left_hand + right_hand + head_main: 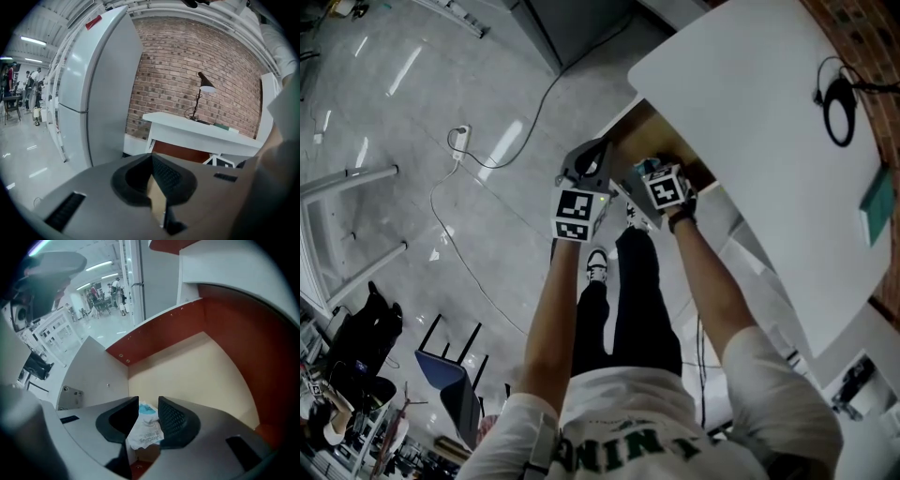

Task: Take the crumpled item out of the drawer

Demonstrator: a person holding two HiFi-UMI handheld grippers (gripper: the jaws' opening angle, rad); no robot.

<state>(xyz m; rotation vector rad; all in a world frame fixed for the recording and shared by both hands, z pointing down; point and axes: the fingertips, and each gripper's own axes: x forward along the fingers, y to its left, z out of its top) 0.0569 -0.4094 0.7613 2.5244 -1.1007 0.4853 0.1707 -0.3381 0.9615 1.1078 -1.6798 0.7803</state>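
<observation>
Over on the left, the left gripper (152, 159) hung in open air outside the drawer. Its jaws met at the tips with nothing caught in them, and it pointed past a tall white cabinet (93, 93) toward the brick wall (187, 61). It was steadying nothing, so I judged the drawer could slide or jolt if it got bumped.

Beside it, the right gripper (148, 404) reached down into the open drawer (197, 362) under the white desk (769, 112). Its jaws stood wide apart and gripped nothing. The crumpled item (146, 432), a scrunched white wrapper with blue print, sat right in the gap between them. It was still inside the drawer, near the front corner where the grey side wall met the cream floor. It lay close against the ribbed pad (171, 420) on the right, though I could not tell whether it touched.

The trouble I expected lay in the squeeze. A wad like that looks light and springy, so the jaws might close on one loose fold and let it slide free on the way up. If the tips nudged it first, it could skid across the smooth floor into the corner or toward the red-brown back wall (159, 333). Lifted too low, it might also snag on the drawer's edge and drop back in.
</observation>
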